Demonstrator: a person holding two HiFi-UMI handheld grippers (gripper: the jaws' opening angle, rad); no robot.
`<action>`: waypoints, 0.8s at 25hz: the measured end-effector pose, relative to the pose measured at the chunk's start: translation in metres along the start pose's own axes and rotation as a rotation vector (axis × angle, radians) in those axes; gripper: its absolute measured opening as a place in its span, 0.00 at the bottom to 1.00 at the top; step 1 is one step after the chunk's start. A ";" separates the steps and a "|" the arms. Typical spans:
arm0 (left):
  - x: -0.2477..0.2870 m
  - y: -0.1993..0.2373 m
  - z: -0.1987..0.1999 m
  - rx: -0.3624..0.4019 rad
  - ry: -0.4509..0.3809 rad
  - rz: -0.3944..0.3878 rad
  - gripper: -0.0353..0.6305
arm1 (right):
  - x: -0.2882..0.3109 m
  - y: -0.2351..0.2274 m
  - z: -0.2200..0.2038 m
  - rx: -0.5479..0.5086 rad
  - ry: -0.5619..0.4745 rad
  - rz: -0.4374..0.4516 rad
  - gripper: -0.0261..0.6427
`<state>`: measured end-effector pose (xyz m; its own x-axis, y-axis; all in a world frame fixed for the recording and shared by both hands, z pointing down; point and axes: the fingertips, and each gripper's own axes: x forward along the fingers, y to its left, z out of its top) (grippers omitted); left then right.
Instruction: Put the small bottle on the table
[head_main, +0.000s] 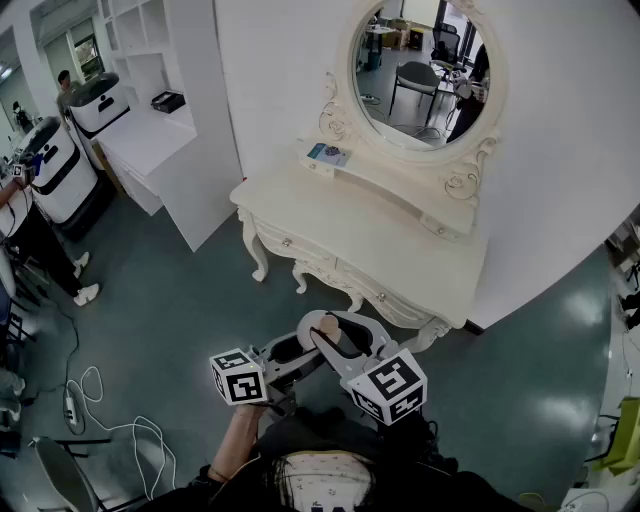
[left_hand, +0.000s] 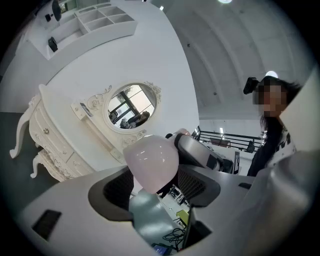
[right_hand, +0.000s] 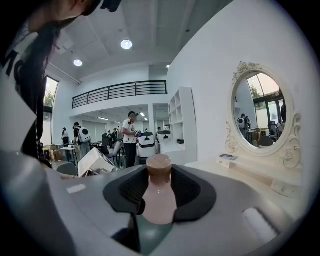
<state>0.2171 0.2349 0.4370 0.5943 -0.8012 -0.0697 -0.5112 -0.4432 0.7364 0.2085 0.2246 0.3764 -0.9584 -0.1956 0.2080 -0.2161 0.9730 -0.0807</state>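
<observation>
The small pink bottle (head_main: 326, 326) with a tan cap hangs in the air in front of the white dressing table (head_main: 400, 235), below its front edge in the head view. Both grippers meet at it. My right gripper (head_main: 336, 338) comes from the lower right; in the right gripper view the upright bottle (right_hand: 159, 197) sits snug between its black pads (right_hand: 192, 192). My left gripper (head_main: 308, 347) comes from the left; in the left gripper view the bottle's rounded body (left_hand: 150, 160) fills the gap between its pads (left_hand: 117, 187). The right gripper's jaw shows just behind the bottle there.
An oval mirror (head_main: 425, 70) stands on the dressing table, with a small flat item (head_main: 328, 152) on its shelf. A white counter and shelving (head_main: 150, 140) stand at the left. People and white machines (head_main: 70, 165) are at the far left. Cables (head_main: 100, 420) lie on the floor.
</observation>
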 end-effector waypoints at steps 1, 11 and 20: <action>0.000 0.000 -0.001 -0.001 0.000 0.001 0.45 | 0.001 -0.001 0.000 -0.001 0.001 0.001 0.26; -0.007 0.007 -0.005 0.003 0.002 0.005 0.45 | 0.006 0.001 -0.005 0.018 0.003 -0.009 0.26; -0.027 0.006 0.002 0.008 0.007 0.005 0.45 | 0.017 0.019 -0.002 0.018 -0.015 -0.023 0.26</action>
<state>0.1969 0.2534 0.4421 0.5962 -0.8005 -0.0616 -0.5191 -0.4429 0.7310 0.1886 0.2399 0.3802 -0.9560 -0.2195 0.1949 -0.2409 0.9660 -0.0936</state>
